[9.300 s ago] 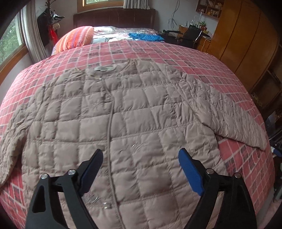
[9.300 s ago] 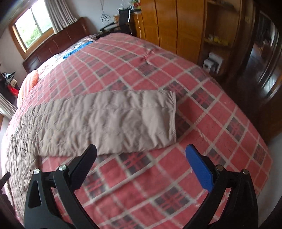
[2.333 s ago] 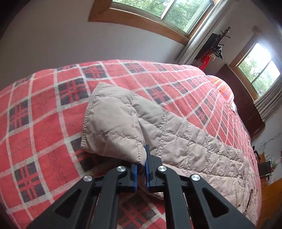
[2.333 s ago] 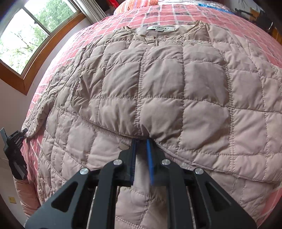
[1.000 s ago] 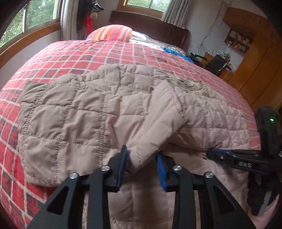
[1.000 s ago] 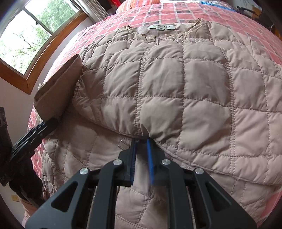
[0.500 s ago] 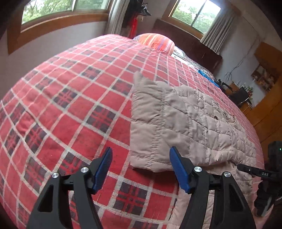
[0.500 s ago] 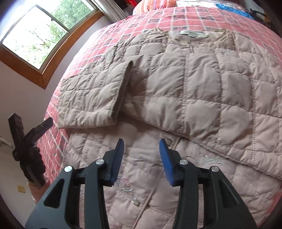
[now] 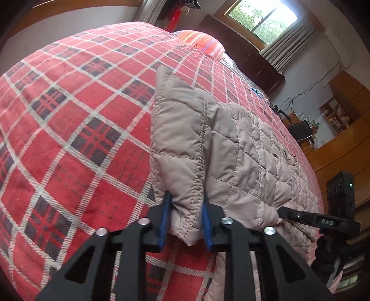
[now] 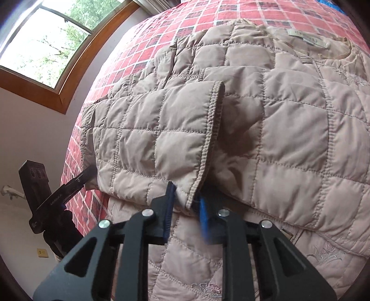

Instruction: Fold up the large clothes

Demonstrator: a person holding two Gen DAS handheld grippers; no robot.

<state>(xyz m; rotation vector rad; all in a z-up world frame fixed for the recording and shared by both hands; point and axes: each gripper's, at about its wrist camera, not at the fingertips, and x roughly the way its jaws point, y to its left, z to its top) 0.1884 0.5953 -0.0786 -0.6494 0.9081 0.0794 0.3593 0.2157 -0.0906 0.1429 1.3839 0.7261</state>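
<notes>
The beige quilted jacket (image 10: 289, 129) lies spread front-up on the bed (image 9: 69, 104), which is covered by a red plaid bedspread, and its sleeve (image 10: 161, 139) is folded across the chest, the ribbed cuff edge raised a little above the body panel. The left tool (image 9: 185, 222) has its blue-padded fingers closed on the folded outer edge of that sleeve, the fabric bunched thick between them; the right tool (image 10: 185, 208) is closed on the cuff corner, one pad blurred. In each wrist view the other tool shows at the frame's side, its tip against the jacket's edge, and white lettering reading "DAS" can be made out on the one seen from the left wrist. A cloth label (image 10: 305, 37) sits inside the collar, its print too small to read, and pale floral embroidery (image 10: 326, 252) marks the lower front. Beyond the jacket are an orange striped pillow (image 9: 203, 41), a dark wooden headboard (image 9: 242, 60), a curtained window (image 9: 261, 18) and wooden cabinets (image 9: 342, 143); another wood-framed window (image 10: 41, 44) is beside the bed. The jacket's hem and far side are cut off by the tools and the frame edges.
</notes>
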